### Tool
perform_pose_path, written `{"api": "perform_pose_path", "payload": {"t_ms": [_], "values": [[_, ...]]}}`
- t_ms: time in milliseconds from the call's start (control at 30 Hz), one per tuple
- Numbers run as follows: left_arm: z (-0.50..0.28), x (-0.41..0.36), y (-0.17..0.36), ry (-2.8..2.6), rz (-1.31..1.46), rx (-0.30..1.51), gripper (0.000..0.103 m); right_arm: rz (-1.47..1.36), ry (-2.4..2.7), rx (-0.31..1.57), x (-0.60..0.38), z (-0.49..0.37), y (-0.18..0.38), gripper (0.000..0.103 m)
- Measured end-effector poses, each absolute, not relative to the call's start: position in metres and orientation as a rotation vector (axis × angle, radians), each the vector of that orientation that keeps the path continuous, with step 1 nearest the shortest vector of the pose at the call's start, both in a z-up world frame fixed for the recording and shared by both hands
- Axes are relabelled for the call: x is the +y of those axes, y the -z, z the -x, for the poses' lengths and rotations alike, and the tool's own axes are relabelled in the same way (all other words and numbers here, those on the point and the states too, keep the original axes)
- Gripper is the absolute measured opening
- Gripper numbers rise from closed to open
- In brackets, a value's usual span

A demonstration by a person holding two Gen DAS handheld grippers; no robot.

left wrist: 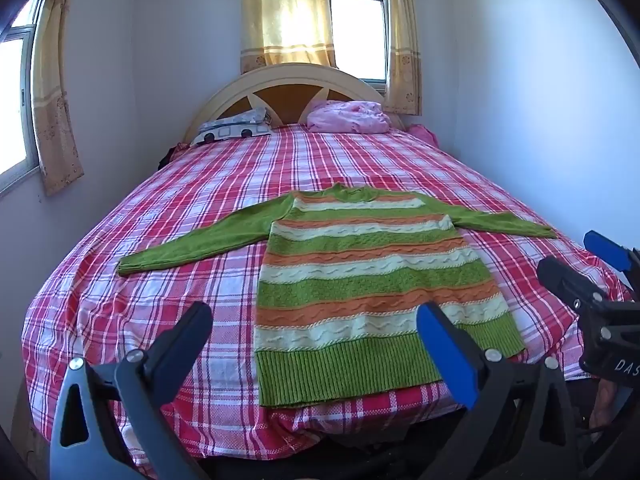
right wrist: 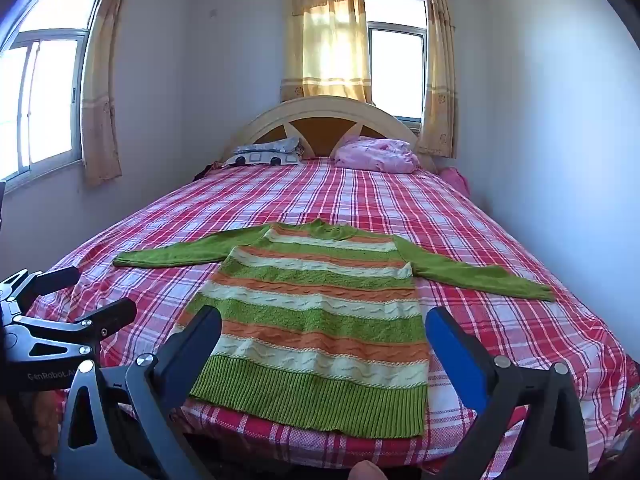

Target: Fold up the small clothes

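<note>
We hold both tools just off the foot of the bed, nothing picked up yet. Our left gripper [left wrist: 316,344] has its jaws spread wide with only air between them, and our right gripper [right wrist: 324,344] is spread just as wide and equally empty, both tipped down toward the mattress. Right ahead lies the striped sweater [right wrist: 316,316], face up and flat, green ribbed hem [right wrist: 308,404] nearest us at the bed's edge, neckline away from us. The left sleeve [left wrist: 196,240] and right sleeve [right wrist: 480,276] stretch out to either side, so we judge the folding has not begun: this is the opening step. Next, we reckon, each gripper needs to come down on a sleeve or a shoulder edge and pinch only the knit, not the sheet under it, then carry it across the body.

The sweater rests on a red and white plaid bedsheet [right wrist: 500,240], fairly smooth. Farther up, a patterned pillow [right wrist: 266,152] and a crumpled pink blanket [right wrist: 376,154] sit against the arched headboard [right wrist: 320,106]. Behind, yellow curtains [right wrist: 334,40] frame a bright window [right wrist: 396,72] between pale walls.
</note>
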State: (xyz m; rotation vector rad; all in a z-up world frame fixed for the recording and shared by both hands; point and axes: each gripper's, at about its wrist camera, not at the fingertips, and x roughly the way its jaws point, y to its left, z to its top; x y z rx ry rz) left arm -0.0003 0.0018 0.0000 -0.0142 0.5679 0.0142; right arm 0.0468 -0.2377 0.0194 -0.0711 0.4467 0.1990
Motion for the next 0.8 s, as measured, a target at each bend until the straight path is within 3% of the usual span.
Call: {"api": "perform_pose_path", "payload": {"t_ms": [800], "values": [[-0.0012,-0.003,0.0039,-0.008,-0.035,0.585,0.103,0.067,-0.192,0.47,-0.2366,-0.0506,-0.0119,0.102]]}}
